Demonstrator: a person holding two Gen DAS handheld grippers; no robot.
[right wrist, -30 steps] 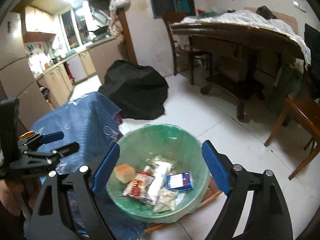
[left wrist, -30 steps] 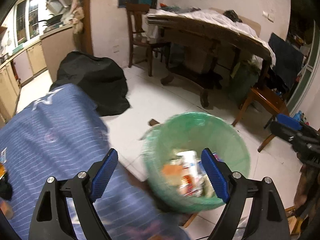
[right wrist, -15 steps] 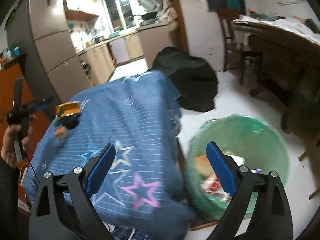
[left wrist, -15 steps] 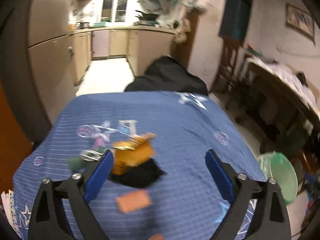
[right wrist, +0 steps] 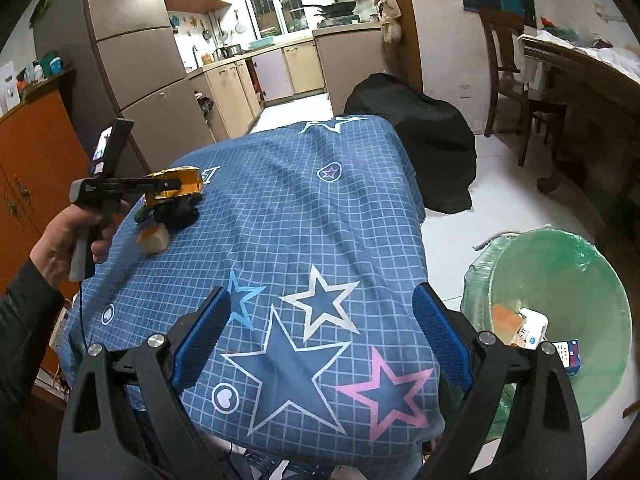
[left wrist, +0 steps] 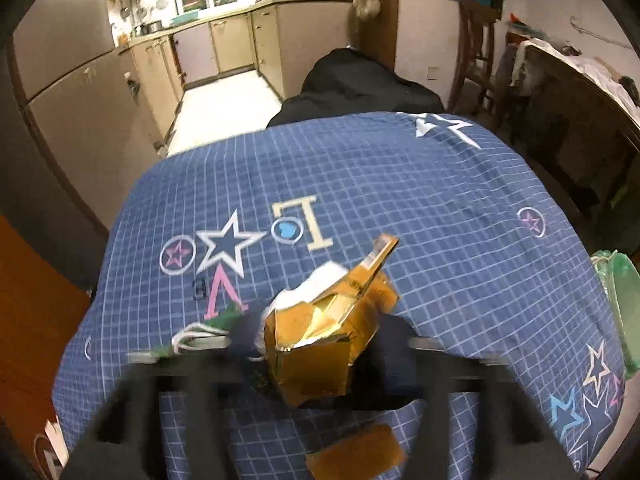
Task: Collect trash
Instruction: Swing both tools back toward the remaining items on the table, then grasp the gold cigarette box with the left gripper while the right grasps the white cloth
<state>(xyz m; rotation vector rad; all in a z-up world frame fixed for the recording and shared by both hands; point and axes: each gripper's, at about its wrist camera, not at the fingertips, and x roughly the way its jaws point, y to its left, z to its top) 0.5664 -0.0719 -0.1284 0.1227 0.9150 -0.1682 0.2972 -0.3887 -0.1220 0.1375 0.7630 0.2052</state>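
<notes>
Left gripper [left wrist: 316,344], jaws just closing, pinches the gold box [left wrist: 320,340]: light, crushable card, best gripped across its folded walls. Right gripper [right wrist: 320,340] gapes empty.

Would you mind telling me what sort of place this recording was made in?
Most likely a lived-in home, an open kitchen and dining area. Beige kitchen cabinets run under a window, a tall fridge stands beside them, and a wooden dining table with a chair stands opposite.
</notes>
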